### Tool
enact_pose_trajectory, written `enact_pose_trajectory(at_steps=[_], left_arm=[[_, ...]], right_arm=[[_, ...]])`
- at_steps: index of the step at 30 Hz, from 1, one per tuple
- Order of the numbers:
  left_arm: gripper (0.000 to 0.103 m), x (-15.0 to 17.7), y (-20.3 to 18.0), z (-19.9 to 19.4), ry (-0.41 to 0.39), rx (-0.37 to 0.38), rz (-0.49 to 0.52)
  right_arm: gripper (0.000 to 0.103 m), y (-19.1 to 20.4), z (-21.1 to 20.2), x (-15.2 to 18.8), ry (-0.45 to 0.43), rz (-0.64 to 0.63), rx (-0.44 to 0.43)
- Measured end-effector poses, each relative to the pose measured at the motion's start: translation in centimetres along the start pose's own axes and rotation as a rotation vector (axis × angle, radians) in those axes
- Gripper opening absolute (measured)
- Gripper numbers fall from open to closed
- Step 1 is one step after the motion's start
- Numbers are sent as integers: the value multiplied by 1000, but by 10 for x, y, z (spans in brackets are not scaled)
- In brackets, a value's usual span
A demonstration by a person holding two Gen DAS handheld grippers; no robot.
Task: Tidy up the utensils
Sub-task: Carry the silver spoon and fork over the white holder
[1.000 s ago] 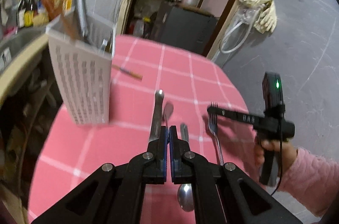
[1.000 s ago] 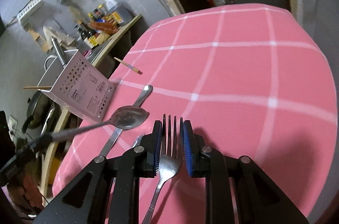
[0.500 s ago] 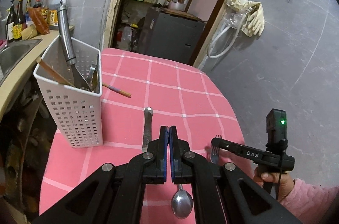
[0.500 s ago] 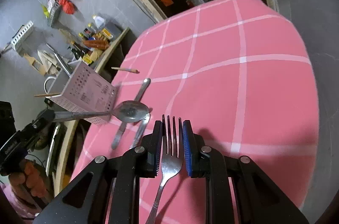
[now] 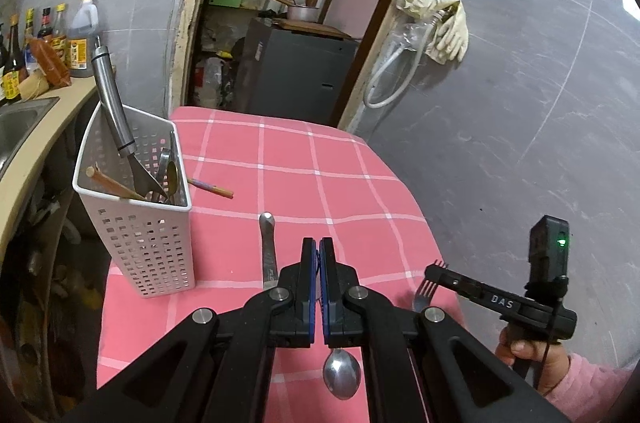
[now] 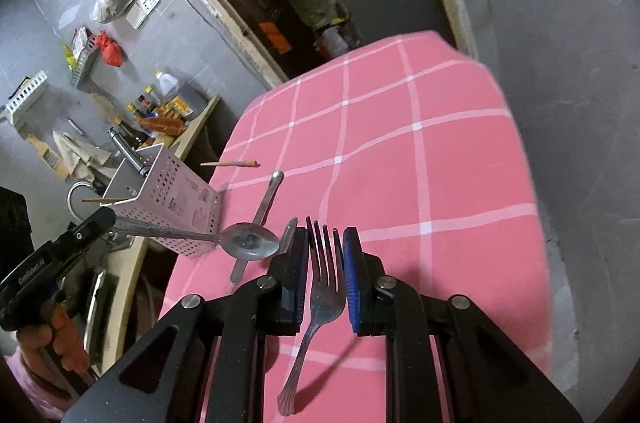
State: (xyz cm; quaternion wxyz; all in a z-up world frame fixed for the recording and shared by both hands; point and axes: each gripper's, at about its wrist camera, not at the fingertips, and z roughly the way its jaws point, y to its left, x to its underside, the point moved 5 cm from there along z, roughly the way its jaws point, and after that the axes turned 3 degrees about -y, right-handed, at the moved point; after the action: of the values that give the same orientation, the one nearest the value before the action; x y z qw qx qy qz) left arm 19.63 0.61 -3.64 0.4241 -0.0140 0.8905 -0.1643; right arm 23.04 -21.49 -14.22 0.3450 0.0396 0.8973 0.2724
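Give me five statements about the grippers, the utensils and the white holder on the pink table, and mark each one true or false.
1. The left gripper is shut on a spoon. True.
2. The right gripper holds a knife. False: it holds a fork, tines forward.
3. The white utensil holder is empty. False: several utensils stand in it.
4. A chopstick lies on the pink tablecloth beside the holder. True.
5. No utensil is left lying on the table. False: a metal utensil handle lies there too.
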Motion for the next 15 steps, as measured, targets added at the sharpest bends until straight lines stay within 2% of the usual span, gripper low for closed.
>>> enact_pose_trajectory(at_steps=[9, 10, 11, 15], left_arm=[[2, -2, -1, -10, 13, 64, 45], [2, -2, -1, -11, 13, 73, 48], [2, -3, 0, -12, 14, 82, 51], [2, -3, -1, -14, 17, 108, 59]], right_arm=[[14, 27, -40, 0, -83, -86, 83], [13, 29, -43, 0, -89, -90, 89], [5, 32, -47, 1, -94, -93, 97], [5, 36, -59, 2, -106, -92, 122]])
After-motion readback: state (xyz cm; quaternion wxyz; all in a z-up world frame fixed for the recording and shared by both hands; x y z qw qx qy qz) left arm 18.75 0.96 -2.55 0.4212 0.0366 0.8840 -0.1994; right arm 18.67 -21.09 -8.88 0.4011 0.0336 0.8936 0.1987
